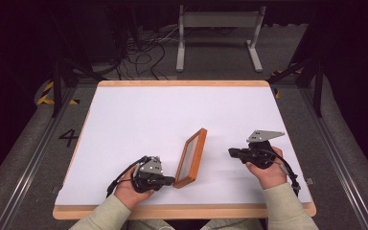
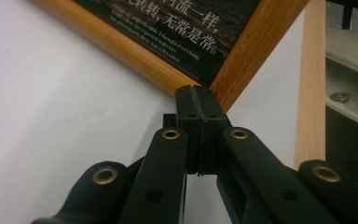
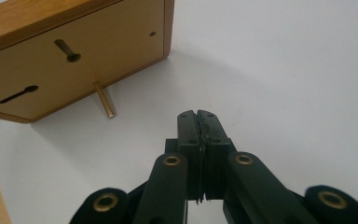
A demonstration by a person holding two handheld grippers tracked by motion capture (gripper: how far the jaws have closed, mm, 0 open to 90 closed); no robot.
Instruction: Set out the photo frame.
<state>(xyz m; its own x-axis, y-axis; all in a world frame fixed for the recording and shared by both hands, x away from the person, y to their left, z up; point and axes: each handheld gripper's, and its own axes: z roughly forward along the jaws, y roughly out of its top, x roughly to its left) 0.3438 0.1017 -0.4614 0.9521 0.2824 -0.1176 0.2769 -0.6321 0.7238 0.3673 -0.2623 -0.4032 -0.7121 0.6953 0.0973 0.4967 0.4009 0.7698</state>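
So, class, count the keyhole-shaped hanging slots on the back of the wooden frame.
2. On the frame's back panel in the right gripper view, one slot sits near the upper middle and one slot lies toward the lower left edge. The panel runs past the picture's edge, so others may be hidden.
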